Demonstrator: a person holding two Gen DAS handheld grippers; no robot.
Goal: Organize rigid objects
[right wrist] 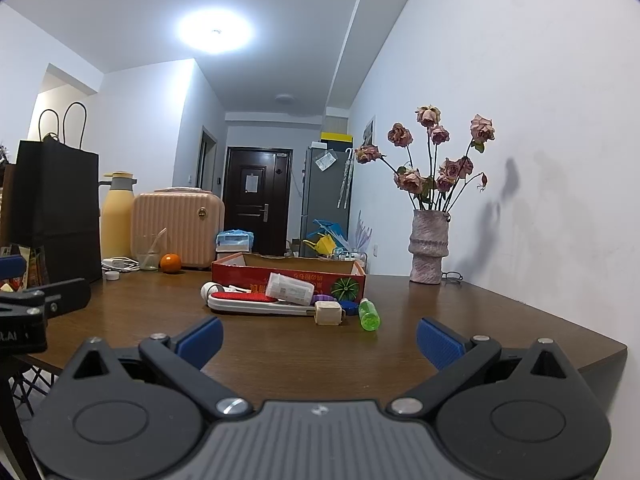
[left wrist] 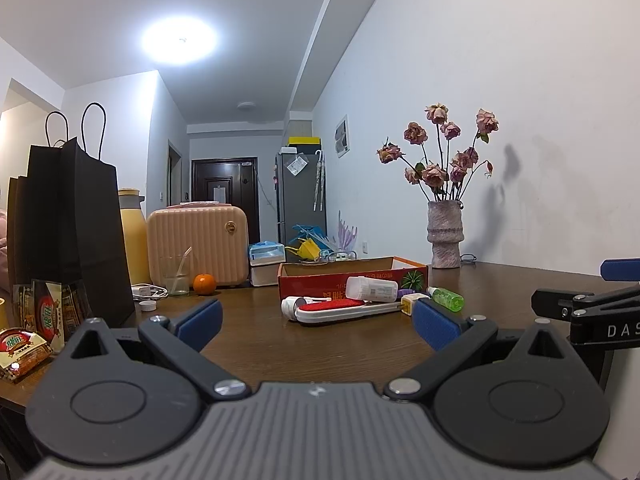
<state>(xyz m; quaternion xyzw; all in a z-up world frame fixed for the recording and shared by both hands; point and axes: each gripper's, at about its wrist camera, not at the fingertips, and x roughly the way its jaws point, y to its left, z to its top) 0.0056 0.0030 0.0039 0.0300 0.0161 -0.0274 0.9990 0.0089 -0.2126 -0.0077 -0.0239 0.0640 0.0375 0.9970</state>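
Observation:
A red cardboard box (left wrist: 340,278) (right wrist: 240,272) sits mid-table. In front of it lies a pile: a white and red lint brush (left wrist: 340,310) (right wrist: 256,303), a white pill bottle (left wrist: 371,289) (right wrist: 289,288), a small green bottle (left wrist: 446,298) (right wrist: 369,314), a cream cube (right wrist: 329,313) (left wrist: 409,304) and a purple item (right wrist: 325,298). My left gripper (left wrist: 316,322) is open and empty, just short of the pile. My right gripper (right wrist: 318,340) is open and empty, nearer than the pile. Each gripper shows at the other view's edge.
A vase of dried roses (left wrist: 444,236) (right wrist: 427,248) stands by the right wall. On the left are black paper bags (left wrist: 72,232), a yellow flask (right wrist: 117,216), a peach case (left wrist: 198,244), a glass (left wrist: 175,276), an orange (left wrist: 205,283) and snack packets (left wrist: 24,350). The table's right edge (right wrist: 600,356) is near.

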